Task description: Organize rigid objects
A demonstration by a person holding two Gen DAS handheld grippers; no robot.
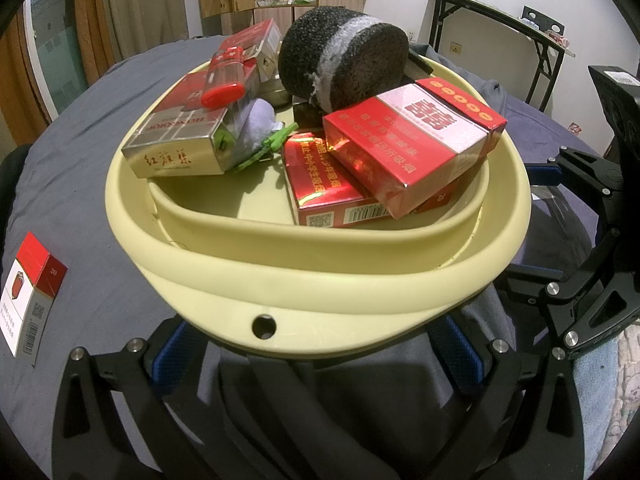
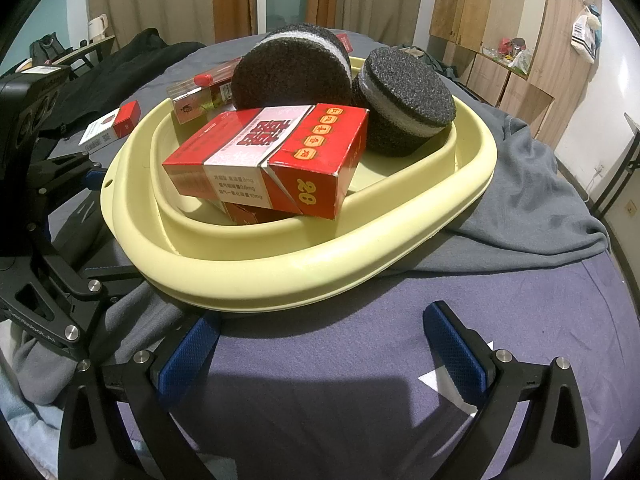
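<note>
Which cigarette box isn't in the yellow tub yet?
The red-and-white cigarette box standing alone on the grey sheet; the other packs are piled inside the pale yellow plastic tub.

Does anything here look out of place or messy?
Yes. One red-and-white cigarette pack lies alone on the grey cloth, outside the yellow basin. Inside, the big red pack sits tilted on another box rather than flat.

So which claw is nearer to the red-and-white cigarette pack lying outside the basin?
Left. The left claw is at the cream plastic basin, with the pack just beside it; the right claw sits at the basin's opposite side.
</note>
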